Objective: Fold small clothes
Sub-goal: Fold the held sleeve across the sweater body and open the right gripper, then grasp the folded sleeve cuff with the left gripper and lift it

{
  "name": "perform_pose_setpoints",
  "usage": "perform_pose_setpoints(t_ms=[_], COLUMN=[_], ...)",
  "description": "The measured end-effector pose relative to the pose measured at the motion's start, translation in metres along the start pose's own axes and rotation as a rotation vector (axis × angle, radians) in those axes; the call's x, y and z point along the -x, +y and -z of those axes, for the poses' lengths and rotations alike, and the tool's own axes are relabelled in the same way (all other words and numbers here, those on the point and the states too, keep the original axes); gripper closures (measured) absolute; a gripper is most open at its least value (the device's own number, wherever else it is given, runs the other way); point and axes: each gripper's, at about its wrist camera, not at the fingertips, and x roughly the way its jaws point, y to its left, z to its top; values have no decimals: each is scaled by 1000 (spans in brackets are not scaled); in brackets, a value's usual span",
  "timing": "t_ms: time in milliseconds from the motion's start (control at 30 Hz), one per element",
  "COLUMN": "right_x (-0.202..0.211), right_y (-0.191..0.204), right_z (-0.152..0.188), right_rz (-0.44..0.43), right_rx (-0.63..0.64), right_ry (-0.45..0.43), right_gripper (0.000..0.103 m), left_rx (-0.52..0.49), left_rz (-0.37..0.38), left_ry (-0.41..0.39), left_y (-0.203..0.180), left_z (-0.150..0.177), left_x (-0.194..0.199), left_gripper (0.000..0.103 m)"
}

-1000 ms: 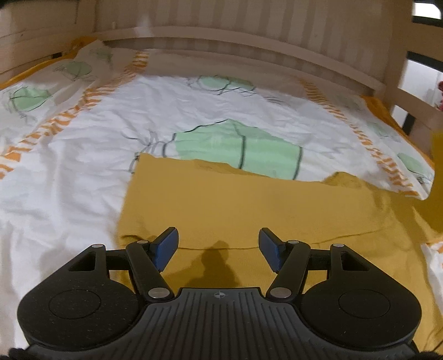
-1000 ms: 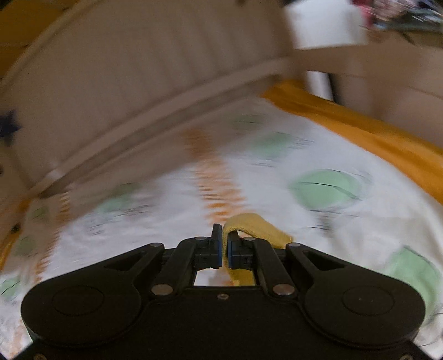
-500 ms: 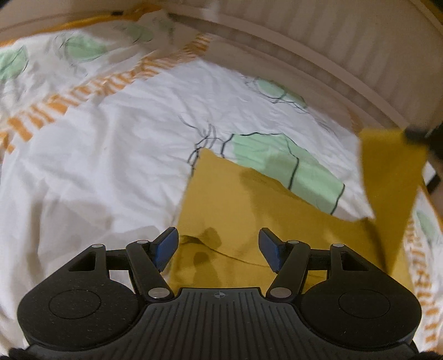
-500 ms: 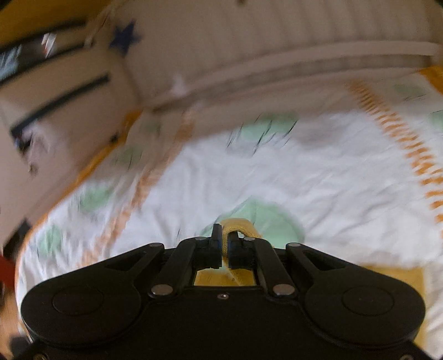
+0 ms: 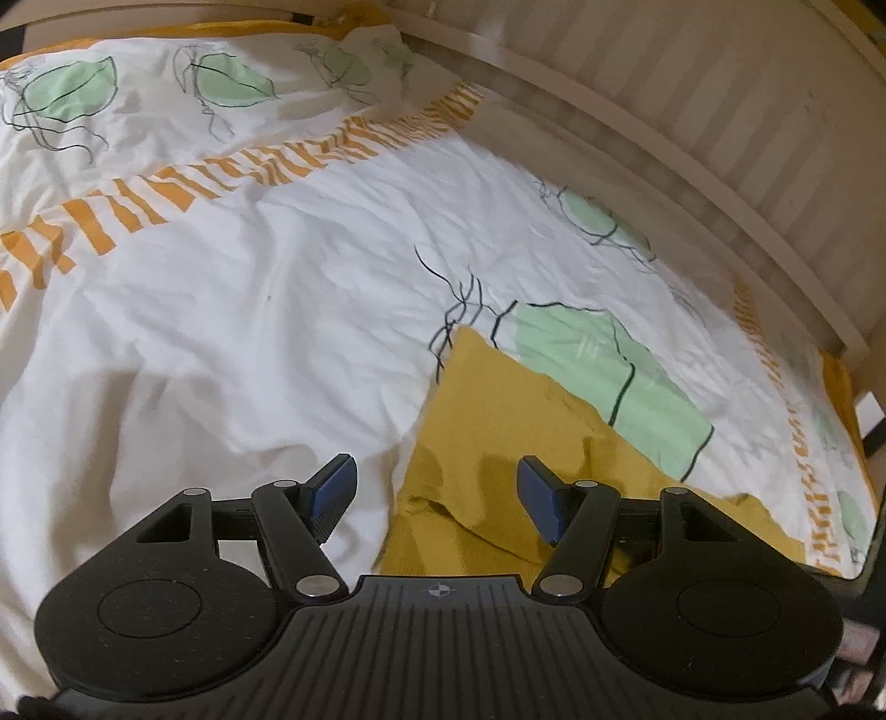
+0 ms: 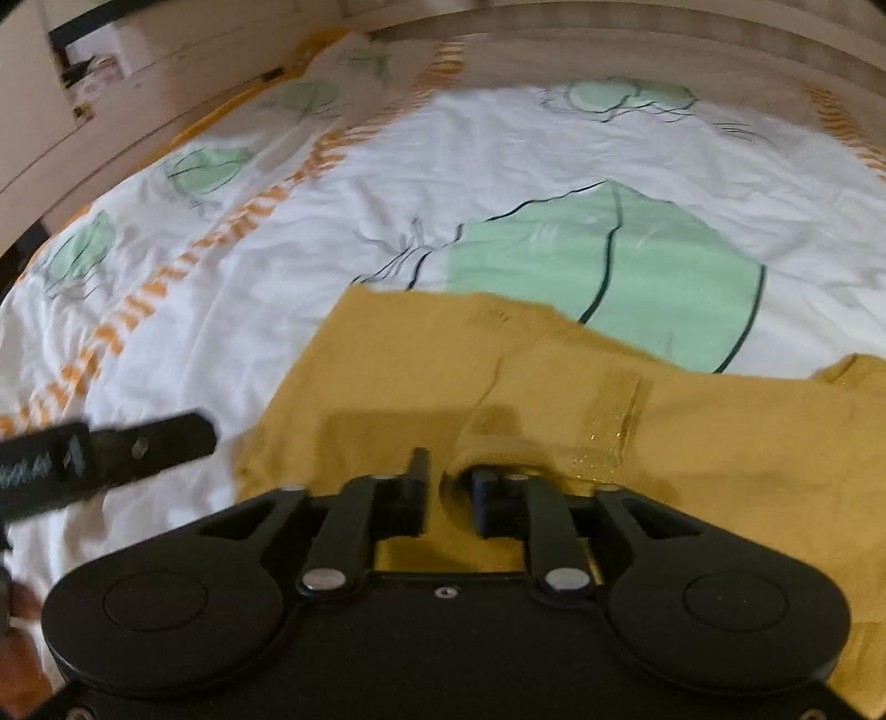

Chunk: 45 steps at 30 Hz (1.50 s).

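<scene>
A mustard-yellow garment [image 5: 498,437] lies flat on a white bedspread with green shapes [image 5: 249,310]. My left gripper [image 5: 437,493] is open and empty, hovering over the garment's near left corner. In the right wrist view the same garment [image 6: 692,437] spreads below me, with a folded-over edge [image 6: 498,437] lying just ahead of my right gripper [image 6: 449,487]. Its jaws stand a little apart with a curl of yellow cloth between them. The left gripper [image 6: 99,454] shows as a dark blurred bar at the left.
The bedspread carries orange striped bands [image 5: 232,177] and covers the whole bed. A pale wooden bed rail [image 5: 692,183] curves along the far side. A yellow sheet edge [image 5: 841,387] shows at the right, with shelves [image 6: 94,50] beyond the bed.
My right gripper has swung down from high over the bed to low over the garment, bringing the held cloth across it, and its jaws have parted slightly. My left gripper has shifted leftward over the corner.
</scene>
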Motion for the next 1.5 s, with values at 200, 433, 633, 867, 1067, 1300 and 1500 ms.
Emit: perform_pose_setpoints(t_ms=[200, 433, 633, 867, 1067, 1300, 1500], right_x=[29, 49, 42, 69, 98, 116, 125], right_y=[-15, -59, -95, -127, -149, -148, -135], right_z=[14, 31, 28, 40, 70, 98, 99], right_rz=[0, 48, 56, 44, 41, 42, 34], right_rx=[68, 6, -140, -237, -283, -250, -153], right_ry=[-41, -56, -64, -92, -96, -125, -173], right_gripper=[57, 53, 53, 53, 53, 52, 52], left_rx=[-24, -174, -394, -607, -531, -424, -476], left_rz=[19, 50, 89, 26, 64, 195, 377], left_ry=[5, -2, 17, 48, 82, 86, 29], left_y=[-4, -33, -66, -97, -102, -131, -223], left_z=[3, 13, 33, 48, 38, 10, -34], left_x=[-4, -11, -19, -52, -78, -70, -22], left_gripper=[41, 41, 41, 41, 52, 100, 100])
